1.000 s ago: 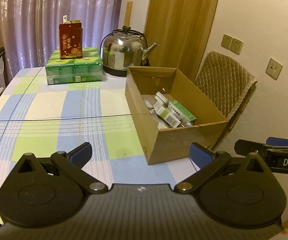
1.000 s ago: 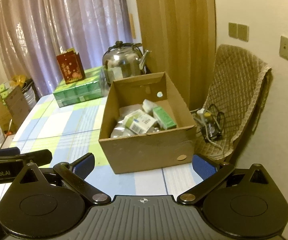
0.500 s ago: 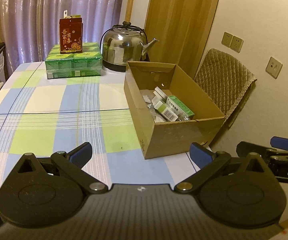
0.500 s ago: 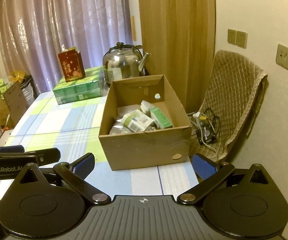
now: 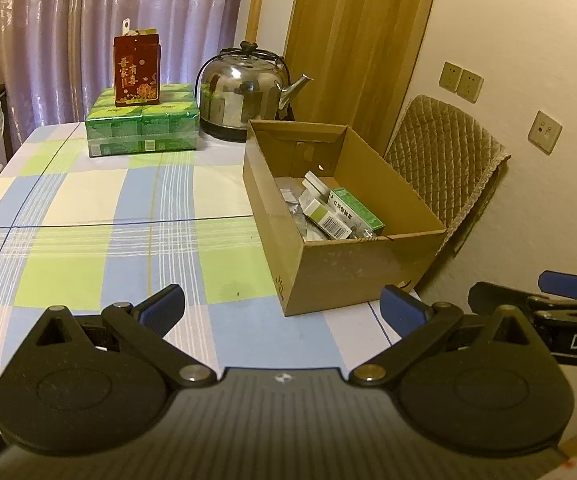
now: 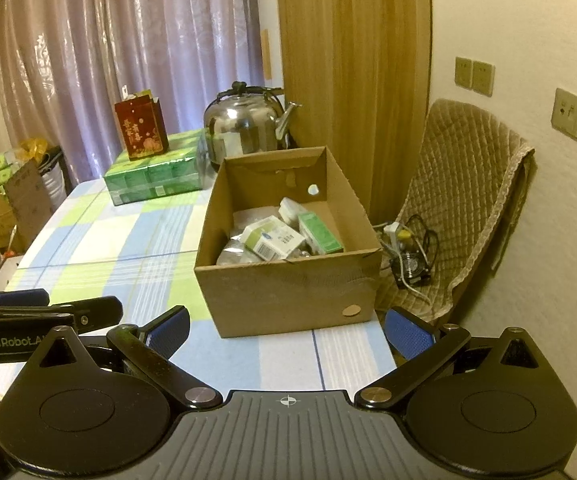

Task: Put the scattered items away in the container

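An open cardboard box stands at the table's right edge. Several small medicine boxes, white and green, lie inside with some foil packs. My left gripper hangs open and empty above the near part of the table, left of the box. Also open and empty, my right gripper is held in front of the box's near wall, clear of it. Each gripper shows at the edge of the other's view, with a hand on it.
A checked tablecloth covers the table. At the far end stand a steel kettle, a green wrapped pack and a red gift bag. A quilted chair with a small fan and cables stands right of the table.
Both grippers have drawn back and risen from the box, which now looks smaller and farther. Both stay open and empty.
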{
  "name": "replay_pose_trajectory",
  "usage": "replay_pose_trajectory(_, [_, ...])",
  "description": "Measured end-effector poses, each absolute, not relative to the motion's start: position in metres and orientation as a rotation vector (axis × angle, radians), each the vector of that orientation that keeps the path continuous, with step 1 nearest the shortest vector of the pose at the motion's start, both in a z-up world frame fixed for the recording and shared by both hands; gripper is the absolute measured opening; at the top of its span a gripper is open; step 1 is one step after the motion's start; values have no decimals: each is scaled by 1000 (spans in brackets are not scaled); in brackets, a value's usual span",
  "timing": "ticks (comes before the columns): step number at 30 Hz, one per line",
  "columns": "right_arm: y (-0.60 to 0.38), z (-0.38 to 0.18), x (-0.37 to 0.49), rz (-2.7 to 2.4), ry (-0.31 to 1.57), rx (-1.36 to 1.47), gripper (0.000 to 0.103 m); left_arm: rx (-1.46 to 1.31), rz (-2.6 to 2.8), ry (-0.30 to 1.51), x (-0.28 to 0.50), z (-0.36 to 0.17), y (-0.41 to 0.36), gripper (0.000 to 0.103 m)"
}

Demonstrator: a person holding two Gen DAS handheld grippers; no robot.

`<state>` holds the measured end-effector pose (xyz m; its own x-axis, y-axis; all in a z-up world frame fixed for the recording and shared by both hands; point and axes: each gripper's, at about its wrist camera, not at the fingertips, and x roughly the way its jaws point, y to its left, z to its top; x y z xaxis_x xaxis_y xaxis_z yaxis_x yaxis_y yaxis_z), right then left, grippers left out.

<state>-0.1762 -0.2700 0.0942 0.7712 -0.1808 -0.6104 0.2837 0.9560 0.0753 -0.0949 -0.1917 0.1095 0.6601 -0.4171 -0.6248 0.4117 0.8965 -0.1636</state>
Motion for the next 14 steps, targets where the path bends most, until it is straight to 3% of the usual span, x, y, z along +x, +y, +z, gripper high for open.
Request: replay_pose_trajectory(14, [-269, 89, -175, -248, 658, 169, 101, -26, -483, 705, -96, 104, -189, 102])
